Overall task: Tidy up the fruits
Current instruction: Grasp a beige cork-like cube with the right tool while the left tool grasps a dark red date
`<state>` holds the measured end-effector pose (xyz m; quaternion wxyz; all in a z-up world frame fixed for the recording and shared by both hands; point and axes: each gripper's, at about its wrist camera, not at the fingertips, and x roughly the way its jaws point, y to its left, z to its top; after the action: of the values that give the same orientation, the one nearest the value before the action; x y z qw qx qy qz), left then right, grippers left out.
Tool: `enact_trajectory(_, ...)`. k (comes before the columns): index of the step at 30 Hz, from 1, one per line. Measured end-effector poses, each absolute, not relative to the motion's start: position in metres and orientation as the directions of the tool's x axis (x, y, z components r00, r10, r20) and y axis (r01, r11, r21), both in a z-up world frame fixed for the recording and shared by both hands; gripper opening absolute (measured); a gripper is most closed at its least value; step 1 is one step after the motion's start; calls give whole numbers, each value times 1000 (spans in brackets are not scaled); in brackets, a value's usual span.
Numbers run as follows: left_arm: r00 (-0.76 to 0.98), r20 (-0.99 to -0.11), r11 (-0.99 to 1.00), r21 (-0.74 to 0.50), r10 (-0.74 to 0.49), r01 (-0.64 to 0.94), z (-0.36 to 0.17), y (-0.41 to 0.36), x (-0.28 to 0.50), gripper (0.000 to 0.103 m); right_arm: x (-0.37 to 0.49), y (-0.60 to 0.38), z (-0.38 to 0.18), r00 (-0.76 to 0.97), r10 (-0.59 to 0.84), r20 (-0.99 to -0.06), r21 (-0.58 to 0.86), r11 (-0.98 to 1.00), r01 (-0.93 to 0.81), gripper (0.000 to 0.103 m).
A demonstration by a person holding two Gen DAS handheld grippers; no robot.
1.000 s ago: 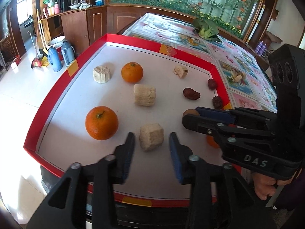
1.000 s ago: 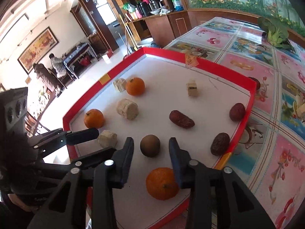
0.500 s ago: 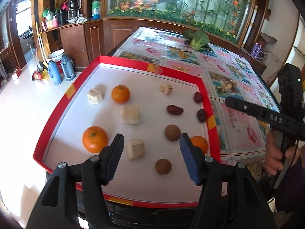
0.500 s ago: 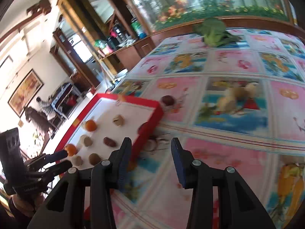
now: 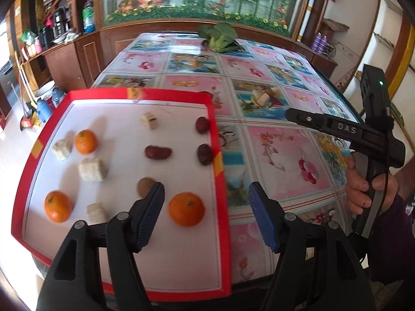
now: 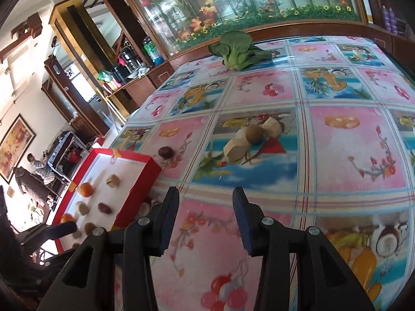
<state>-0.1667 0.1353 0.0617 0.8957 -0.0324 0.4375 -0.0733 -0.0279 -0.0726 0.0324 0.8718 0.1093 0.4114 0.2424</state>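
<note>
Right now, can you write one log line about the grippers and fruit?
left gripper: opening, empty, over tray | right gripper: open, empty, over tablecloth | oranges: on tray

Left gripper [image 5: 206, 213]: lower centre of its own view, pointing steeply downward. Fingers [image 5: 151, 216] are spreading apart at this moment; nothing is gripped between them.

Right gripper [image 6: 205, 220]: lower centre of its own view, angled downward, fingers [image 6: 170, 219] parted with an empty gap. In the left view its black body reaches in from the right edge, held by the right hand [image 5: 363, 189] wrapped round the handle, dark sleeve at the wrist.
</note>
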Motion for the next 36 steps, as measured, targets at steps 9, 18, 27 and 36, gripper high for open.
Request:
enact_trajectory(9,663,-735,988,-65,-143,141,89,127,-90,68,22,-65,13,557,397,-729,313,918,-245,42)
enact_trajectory(18,582,-806,990,-33,-109,140,67,113,-14,68,25,-53,11,566,355,-744,232,932,-280,25)
enact_trajectory(27,421,-900,993,-94,-115,71,35,115,40,64,33,-66,12,528,401,-748,305,915,-264,25)
enact_trajectory(36,364,-921,990,-123,-139,68,29,109,49,53,38,-79,13,506,425,-751,364,905,-221,25)
